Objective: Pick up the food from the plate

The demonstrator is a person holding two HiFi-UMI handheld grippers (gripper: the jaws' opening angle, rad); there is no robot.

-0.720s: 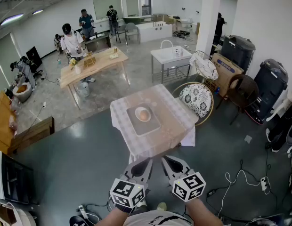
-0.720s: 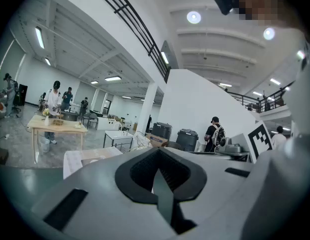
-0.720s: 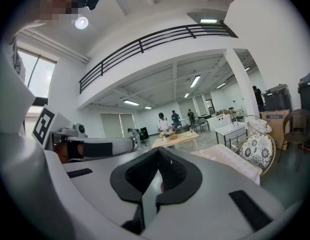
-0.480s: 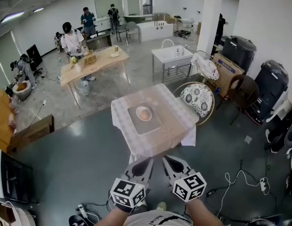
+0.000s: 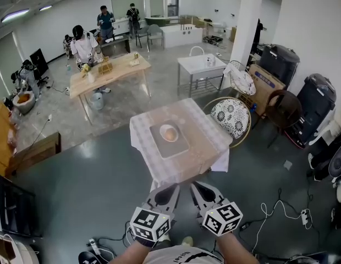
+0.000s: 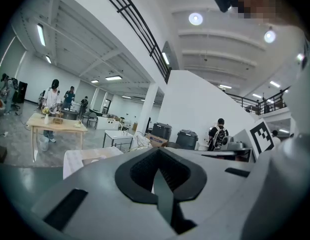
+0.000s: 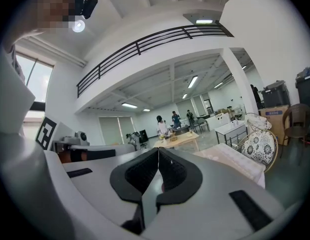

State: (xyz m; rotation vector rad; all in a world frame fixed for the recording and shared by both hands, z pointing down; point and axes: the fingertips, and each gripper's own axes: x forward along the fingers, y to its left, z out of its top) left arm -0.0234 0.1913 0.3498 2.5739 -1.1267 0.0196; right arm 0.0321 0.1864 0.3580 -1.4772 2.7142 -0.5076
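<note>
A round tan piece of food (image 5: 169, 132) lies on a grey square plate (image 5: 173, 146) on a small table with a pale checked cloth (image 5: 201, 147), some way ahead of me. My left gripper (image 5: 168, 192) and right gripper (image 5: 199, 191) hang side by side near my body, well short of the table, both shut with nothing between the jaws. In the left gripper view the table (image 6: 75, 159) shows low at the left; in the right gripper view the table (image 7: 230, 161) shows at the right. The food cannot be made out in either gripper view.
A round wicker chair with a patterned cushion (image 5: 230, 116) stands right of the table. Behind are a white sink stand (image 5: 199, 66) and a long wooden table (image 5: 107, 72) with people (image 5: 82, 44) around it. Bins and a chair (image 5: 283, 106) line the right wall; cables (image 5: 272, 209) lie on the floor.
The view has shifted only slightly; the table and plate sit a touch right of before. Both grippers hold the same place and stay shut.
</note>
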